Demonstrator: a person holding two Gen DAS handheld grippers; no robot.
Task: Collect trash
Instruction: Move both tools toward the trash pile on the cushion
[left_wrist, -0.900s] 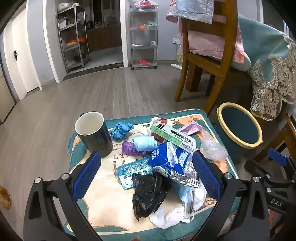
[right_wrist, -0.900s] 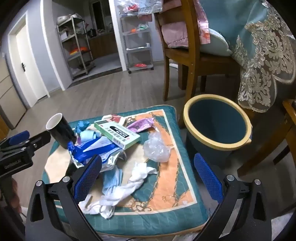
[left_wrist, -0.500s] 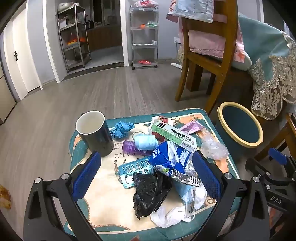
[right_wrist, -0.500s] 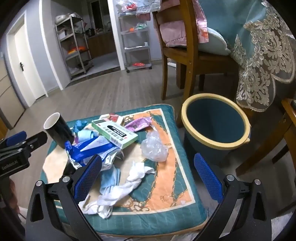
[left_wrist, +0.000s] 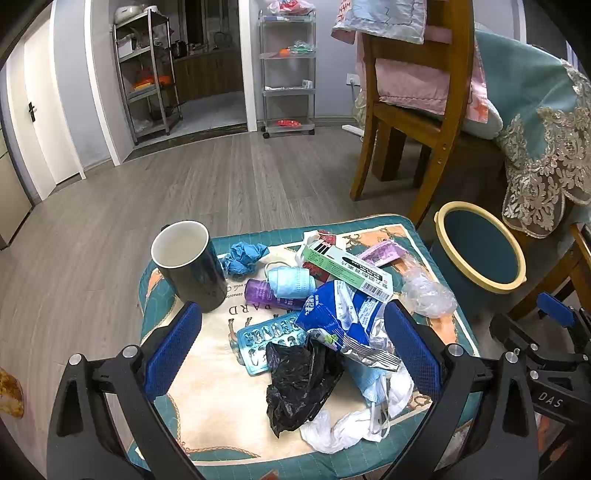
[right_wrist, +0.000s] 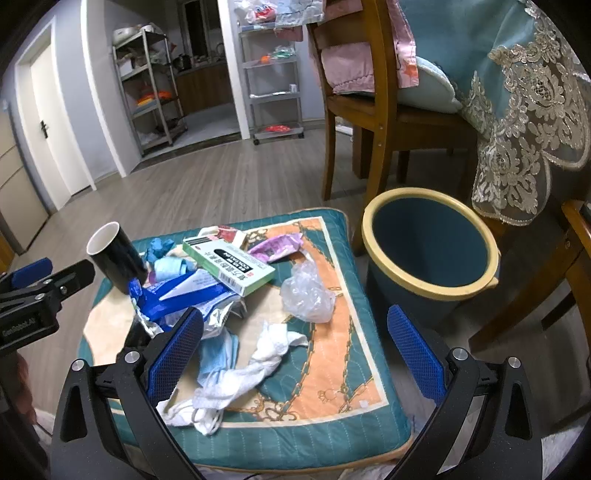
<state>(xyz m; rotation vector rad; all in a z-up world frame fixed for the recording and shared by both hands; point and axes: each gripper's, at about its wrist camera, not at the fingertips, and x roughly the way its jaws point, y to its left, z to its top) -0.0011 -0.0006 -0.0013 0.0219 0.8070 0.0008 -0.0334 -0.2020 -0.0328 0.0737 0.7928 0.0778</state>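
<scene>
Blue pads stand wide apart on both your grippers, left gripper (left_wrist: 291, 354) and right gripper (right_wrist: 295, 350), and they hold and touch nothing. Since a moment ago almost nothing has changed: the trash pile (left_wrist: 332, 317) lies uncollected on the cushion (right_wrist: 332, 417), and the bin (right_wrist: 430, 243) just beside it looks empty.

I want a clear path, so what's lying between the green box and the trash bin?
In the right wrist view, the crumpled clear plastic bag and a bare strip of cushion lie between the green box and the trash bin.
</scene>
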